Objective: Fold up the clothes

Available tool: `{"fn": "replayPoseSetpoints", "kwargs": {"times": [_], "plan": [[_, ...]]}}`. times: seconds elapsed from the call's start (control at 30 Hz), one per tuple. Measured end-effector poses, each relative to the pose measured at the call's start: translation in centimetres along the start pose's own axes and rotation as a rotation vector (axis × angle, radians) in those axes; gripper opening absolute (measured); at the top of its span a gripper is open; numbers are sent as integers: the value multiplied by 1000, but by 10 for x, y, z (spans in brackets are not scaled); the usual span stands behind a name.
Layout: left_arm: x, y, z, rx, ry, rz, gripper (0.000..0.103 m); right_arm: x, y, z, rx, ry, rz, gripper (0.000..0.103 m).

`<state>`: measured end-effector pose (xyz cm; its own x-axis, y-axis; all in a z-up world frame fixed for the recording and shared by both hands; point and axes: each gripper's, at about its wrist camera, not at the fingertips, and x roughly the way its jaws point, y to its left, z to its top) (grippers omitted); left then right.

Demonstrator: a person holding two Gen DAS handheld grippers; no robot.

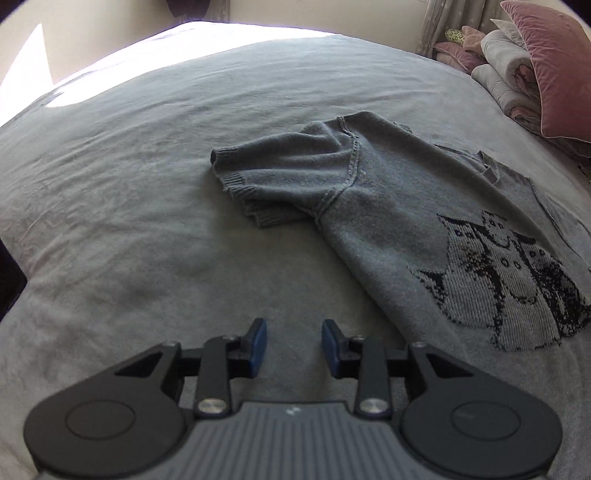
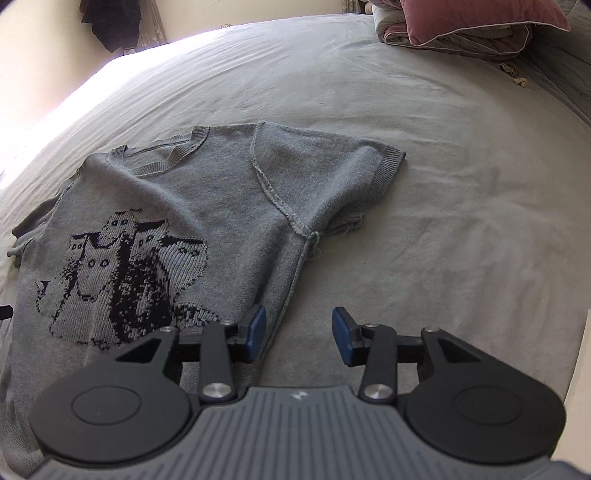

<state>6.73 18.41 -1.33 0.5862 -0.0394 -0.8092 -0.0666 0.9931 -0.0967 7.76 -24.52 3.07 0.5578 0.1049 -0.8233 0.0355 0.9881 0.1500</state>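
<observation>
A grey knitted short-sleeved sweater (image 1: 399,206) with a dark cat pattern lies face up on the bed, its near sleeve (image 1: 266,177) bunched and folded over. My left gripper (image 1: 294,341) hovers open over bare sheet, below and to the left of the sweater's side edge, nothing between its blue pads. In the right wrist view the same sweater (image 2: 207,206) spreads to the left, its other sleeve (image 2: 354,173) lying flat. My right gripper (image 2: 299,328) stands open over the sweater's side seam, its left pad above the fabric and its right pad above the sheet.
The grey bed sheet (image 1: 147,184) stretches wide around the sweater. Pink and grey pillows with a rolled blanket (image 1: 535,70) pile at the bed's head, also seen as pillows (image 2: 472,26). Dark clothes (image 2: 110,22) hang on the far wall. A small pale object (image 2: 519,79) lies near the pillows.
</observation>
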Motion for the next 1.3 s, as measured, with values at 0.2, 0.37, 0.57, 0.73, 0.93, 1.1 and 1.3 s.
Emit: {"fn": "replayPoseSetpoints", "kwargs": {"times": [0.2,0.37,0.57,0.73,0.93,1.1,1.3], "plan": [[-25,2,-36,-52,17,-119,34,-21,9,-44,71,8,101,44],[-39,4,-66,-55,28,-173,33,-42,17,-80,155,12,198,44],[-49,13,-92,-126,24,-237,32,-65,41,-116,188,0,319,44],[-58,12,-108,-153,14,-260,31,-72,60,-140,166,-7,332,44],[-66,10,-121,-184,15,-265,26,-72,67,-167,151,-43,260,44],[-75,15,-131,-270,5,-273,6,-74,54,-176,196,-83,252,10],[-107,21,-142,-358,-69,-290,6,-105,24,-178,242,-175,227,3]]}}
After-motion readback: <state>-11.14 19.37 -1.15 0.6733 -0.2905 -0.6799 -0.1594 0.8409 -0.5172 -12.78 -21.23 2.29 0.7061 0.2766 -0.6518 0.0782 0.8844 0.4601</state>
